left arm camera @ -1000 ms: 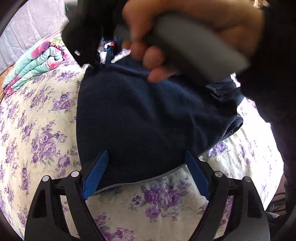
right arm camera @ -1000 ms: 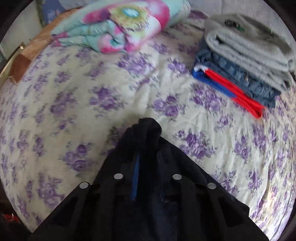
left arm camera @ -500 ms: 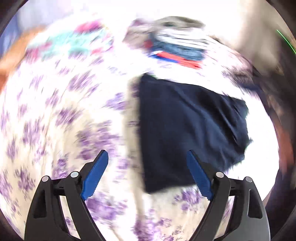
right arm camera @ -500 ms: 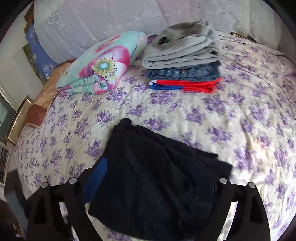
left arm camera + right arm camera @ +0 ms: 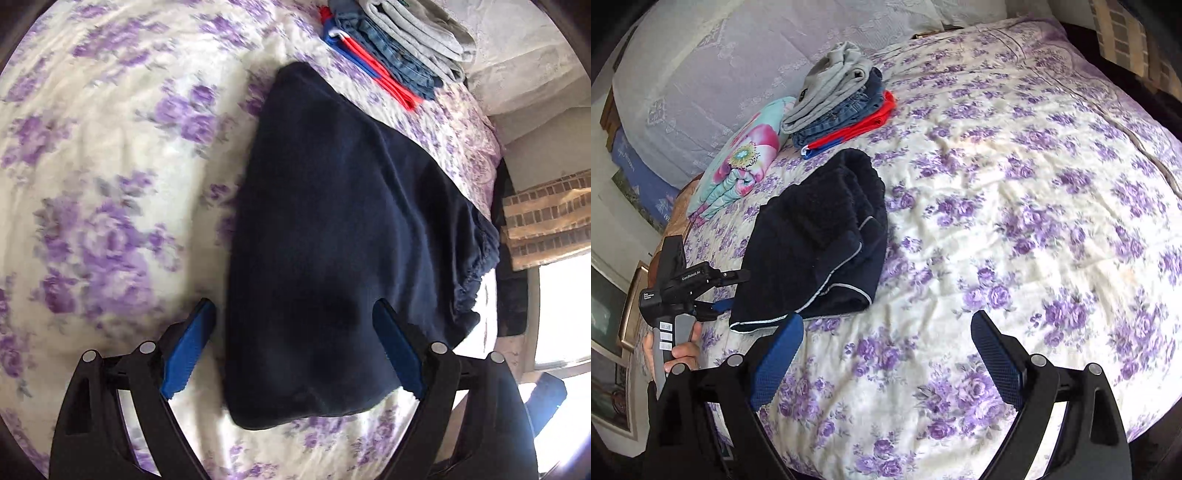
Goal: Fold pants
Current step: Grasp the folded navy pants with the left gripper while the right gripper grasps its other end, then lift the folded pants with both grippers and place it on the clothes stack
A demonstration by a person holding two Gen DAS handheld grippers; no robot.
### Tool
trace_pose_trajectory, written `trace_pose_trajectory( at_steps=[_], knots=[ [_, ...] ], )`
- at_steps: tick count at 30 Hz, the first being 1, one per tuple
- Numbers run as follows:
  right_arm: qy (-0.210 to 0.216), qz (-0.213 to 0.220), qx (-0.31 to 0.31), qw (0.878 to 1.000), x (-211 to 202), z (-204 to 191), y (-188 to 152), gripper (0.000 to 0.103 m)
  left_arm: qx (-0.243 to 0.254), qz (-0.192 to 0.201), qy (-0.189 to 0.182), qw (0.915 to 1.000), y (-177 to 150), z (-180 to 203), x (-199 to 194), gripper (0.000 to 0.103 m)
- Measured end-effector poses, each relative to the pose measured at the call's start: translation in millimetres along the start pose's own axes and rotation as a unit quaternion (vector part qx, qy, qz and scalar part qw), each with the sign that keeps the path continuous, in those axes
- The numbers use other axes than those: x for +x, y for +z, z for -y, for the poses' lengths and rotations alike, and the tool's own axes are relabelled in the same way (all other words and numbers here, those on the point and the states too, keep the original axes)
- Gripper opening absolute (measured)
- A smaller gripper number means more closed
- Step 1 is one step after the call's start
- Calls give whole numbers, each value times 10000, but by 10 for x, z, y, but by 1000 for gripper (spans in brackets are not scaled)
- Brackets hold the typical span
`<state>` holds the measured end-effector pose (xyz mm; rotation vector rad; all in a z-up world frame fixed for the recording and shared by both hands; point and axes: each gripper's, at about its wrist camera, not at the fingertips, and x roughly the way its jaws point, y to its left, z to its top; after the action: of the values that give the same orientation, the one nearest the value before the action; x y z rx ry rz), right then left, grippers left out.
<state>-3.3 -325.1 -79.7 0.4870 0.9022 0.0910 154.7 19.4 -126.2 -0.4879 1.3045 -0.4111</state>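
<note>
Pants: the navy pants (image 5: 332, 240) lay folded into a thick bundle on the bed (image 5: 1015, 221), pale piping showing along the near hems in my right view.
Left gripper: my left gripper (image 5: 291, 354) was spread wide, its blue pads to either side of the bundle's near corner, nothing pinched between them; I couldn't tell whether either pad touched the cloth.
Right gripper: my right gripper (image 5: 886, 365) was wide open too, holding nothing, over bare floral bedspread just to the right of the pants.
Left hand: from the right camera I saw the hand (image 5: 676, 347) wrapped around the grey handle, that gripper pointing at the bundle's near left edge.
Stack: folded clothes (image 5: 838, 99), grey on denim on red and blue, sat just beyond the pants, close but apart.
Quilt: a rolled floral quilt (image 5: 742, 162) lay left of the stack.
</note>
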Motion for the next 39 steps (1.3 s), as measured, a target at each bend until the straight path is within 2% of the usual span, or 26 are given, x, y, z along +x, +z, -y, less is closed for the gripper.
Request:
trace_pose_trajectory(
  at_steps=[3, 7, 10, 15, 19, 20, 21, 22, 23, 24, 25, 28, 32, 35, 39],
  knots=[
    [193, -169, 233, 9994, 176, 20, 50, 93, 286, -9, 181, 9994, 6, 186, 104, 86],
    [842, -611, 781, 9915, 554, 37, 154, 93, 505, 136, -106, 9986, -19, 240, -8, 85],
    [1131, -851, 1068, 9842, 822, 31, 257, 93, 335, -96, -174, 9992, 28, 85, 86, 83],
    [1230, -1102, 1246, 9784, 1140, -70, 393, 93, 409, -86, -312, 9986, 60, 50, 120, 83],
    [1432, -1107, 1096, 9774, 1396, -229, 558, 96, 441, -18, -531, 9976, 143, 76, 135, 82],
    [1466, -1048, 1003, 9785, 1446, -281, 596, 94, 459, -15, -535, 9975, 159, 92, 139, 80],
    [1328, -967, 880, 9825, 1473, -332, 615, 89, 506, 9, -468, 9976, 154, 111, 132, 77],
    [1038, -871, 743, 9880, 1472, -374, 610, 65, 574, 55, -332, 9978, 134, 123, 111, 65],
    [989, -774, 625, 9901, 1437, -416, 594, 50, 644, 121, -178, 9977, 105, 124, 74, 54],
    [1015, -664, 524, 9912, 1370, -455, 578, 43, 683, 187, -140, 9974, 81, 119, 30, 49],
    [978, -534, 359, 9931, 1276, -525, 554, 38, 652, 285, -166, 9973, 56, 104, -39, 38],
    [696, -196, -201, 9972, 1028, -754, 472, 35, 628, 440, -381, 9963, 17, 101, -196, 22],
    [557, 1, -530, 9970, 863, -890, 442, 35, 973, 566, -77, 9936, -73, 327, -279, 22],
    [491, 102, -668, 9965, 767, -901, 474, 35, 1083, 572, 20, 9925, -132, 453, -305, 21],
    [497, 48, -1051, 9932, 610, -1041, 697, 35, 1214, 606, 98, 9907, -91, 645, -449, 21]
  ],
)
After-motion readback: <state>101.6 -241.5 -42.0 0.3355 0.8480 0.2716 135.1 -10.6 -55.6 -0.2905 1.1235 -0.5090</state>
